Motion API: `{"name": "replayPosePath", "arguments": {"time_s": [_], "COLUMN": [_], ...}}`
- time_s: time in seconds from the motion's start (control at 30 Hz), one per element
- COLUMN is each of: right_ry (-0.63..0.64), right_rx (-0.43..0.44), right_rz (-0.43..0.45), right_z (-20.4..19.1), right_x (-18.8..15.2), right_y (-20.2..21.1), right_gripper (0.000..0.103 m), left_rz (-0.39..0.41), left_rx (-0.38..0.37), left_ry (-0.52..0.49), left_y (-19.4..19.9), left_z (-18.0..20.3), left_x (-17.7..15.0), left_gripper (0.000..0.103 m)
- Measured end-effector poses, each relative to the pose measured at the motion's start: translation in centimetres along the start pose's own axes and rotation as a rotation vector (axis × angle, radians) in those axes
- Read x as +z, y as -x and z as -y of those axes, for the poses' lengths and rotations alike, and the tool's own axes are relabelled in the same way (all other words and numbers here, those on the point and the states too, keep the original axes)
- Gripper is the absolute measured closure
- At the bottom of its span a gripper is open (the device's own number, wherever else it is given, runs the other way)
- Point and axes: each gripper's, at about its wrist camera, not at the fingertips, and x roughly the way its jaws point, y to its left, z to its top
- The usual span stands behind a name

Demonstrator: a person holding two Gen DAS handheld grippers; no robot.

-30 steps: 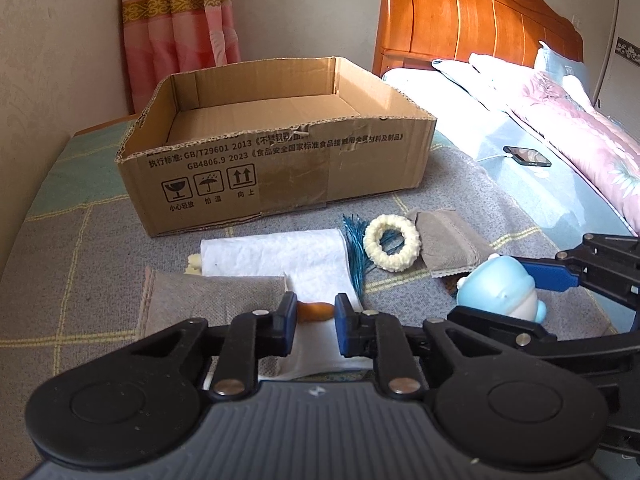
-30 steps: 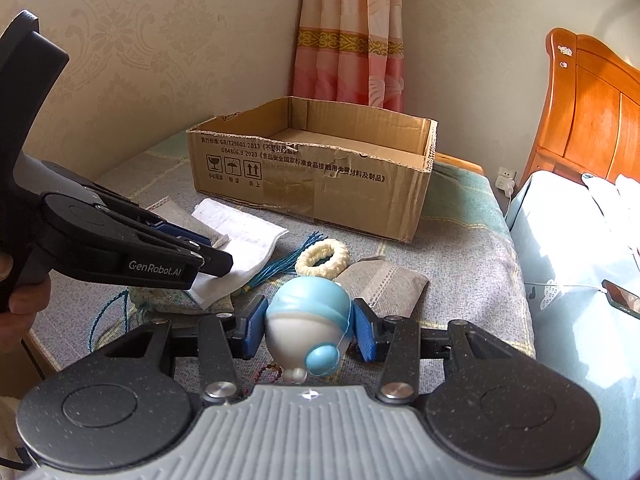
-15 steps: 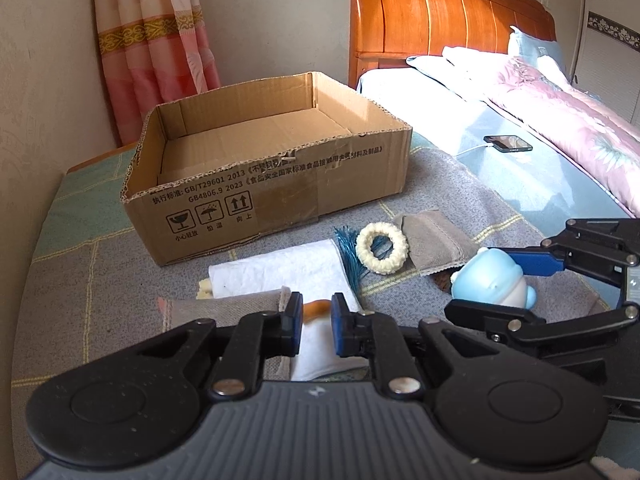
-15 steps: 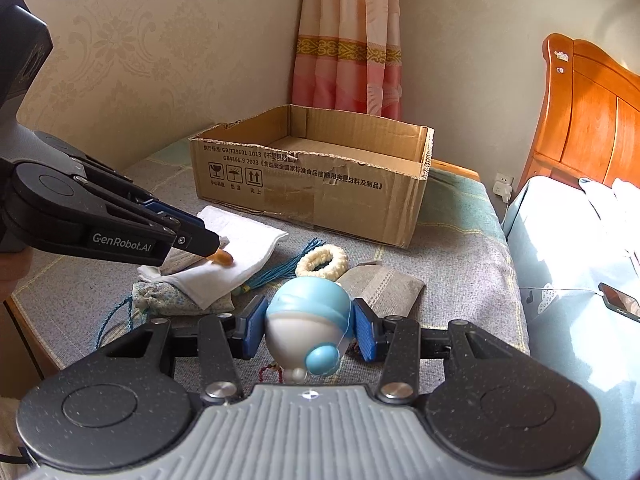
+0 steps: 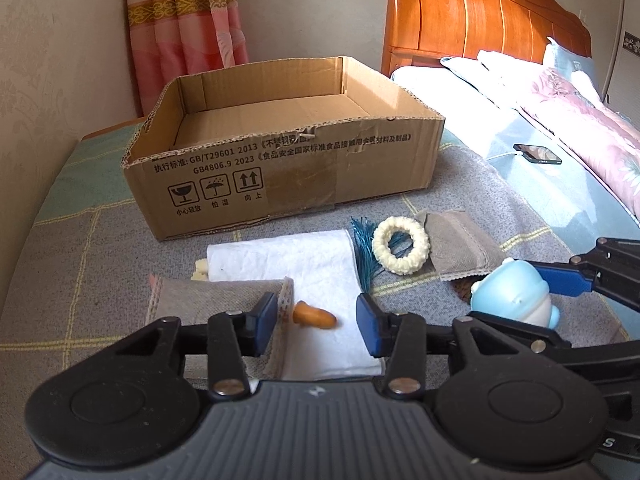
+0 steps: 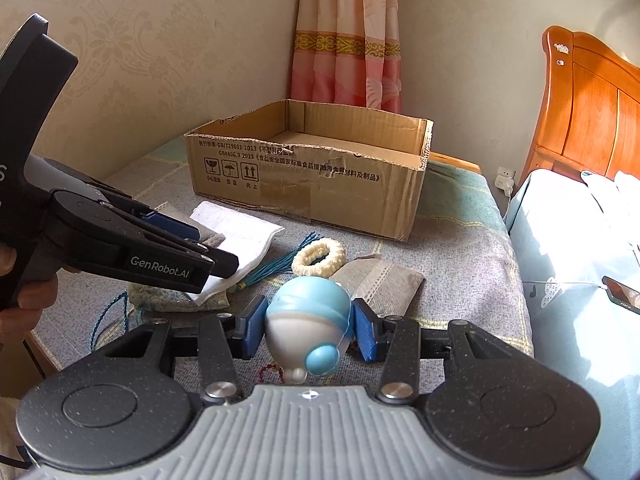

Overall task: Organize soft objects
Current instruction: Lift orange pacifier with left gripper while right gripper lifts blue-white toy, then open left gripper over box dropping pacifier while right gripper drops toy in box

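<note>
While the blue toy (image 6: 308, 330) is clamped between the pads of the right claw (image 6: 306, 330), held just above the surface (image 6: 460, 248) near the front edge, the left claw (image 5: 316, 322) is spread open with nothing gripped. An orange piece (image 5: 314, 316) lies between the left pads on the white cloth (image 5: 288, 264), touched by neither pad; probably lined up as the left pick. The box (image 5: 280, 168) sits behind the clutter, top open, nothing seen inside from these angles, so it is judged the drop spot and no item is sorted yet. The toy is gripped across its round body, likely so it cannot roll out on the way over. Still on the surface: cream ring (image 5: 401, 250) over a teal tassel (image 5: 362, 256), grey pouch (image 5: 460, 246) just right of the ring, second grey pouch (image 5: 216, 300) partly under the cloth. The next move is judged a lift over the box's front wall; clipping the rim is the risk. A phone (image 5: 538, 153) lies on the bed (image 5: 560, 184), well apart.
</note>
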Motion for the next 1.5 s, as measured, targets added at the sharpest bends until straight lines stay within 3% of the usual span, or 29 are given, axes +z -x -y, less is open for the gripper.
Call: {"name": "replayPosePath", "arguments": {"time_s": [0.17, 0.27, 0.43, 0.83, 1.03, 1.2, 1.4, 1.47, 1.5], "right_ry": [0.001, -0.002, -0.002, 0.01, 0.028, 0.042, 0.066, 0.07, 0.071], "right_rx": [0.007, 0.005, 0.002, -0.007, 0.003, 0.004, -0.023, -0.028, -0.03], "right_rz": [-0.004, -0.003, -0.005, 0.016, 0.04, 0.07, 0.091, 0.093, 0.093], "right_z": [0.1, 0.2, 0.2, 0.2, 0.6, 1.1, 1.4, 1.4, 1.4], "right_x": [-0.1, -0.1, -0.2, 0.2, 1.4, 2.8, 4.2, 4.6, 4.7], "right_y": [-0.2, -0.3, -0.3, 0.3, 1.2, 1.7, 1.7, 1.5, 1.5], "right_gripper": [0.052, 0.052, 0.052, 0.052, 0.052, 0.052, 0.052, 0.052, 0.052], "left_rz": [0.003, 0.006, -0.014, 0.009, 0.099, 0.18, 0.114, 0.101, 0.095], "left_rx": [-0.005, -0.014, -0.054, -0.088, -0.05, 0.028, 0.079, 0.098, 0.1], "left_ry": [-0.017, -0.038, -0.086, -0.102, -0.147, -0.178, -0.162, -0.163, -0.157], "left_y": [-0.1, -0.2, -0.4, 1.6, 3.2, 1.5, -4.3, -6.0, -6.9], "left_z": [0.1, 0.1, 0.4, -0.4, -1.7, -3.2, -5.1, -5.5, -5.9], "left_x": [-0.1, -0.2, -0.3, 1.0, 5.2, 10.2, 14.9, 16.0, 16.5], "left_gripper": [0.063, 0.076, 0.083, 0.083, 0.083, 0.083, 0.083, 0.079, 0.069]}}
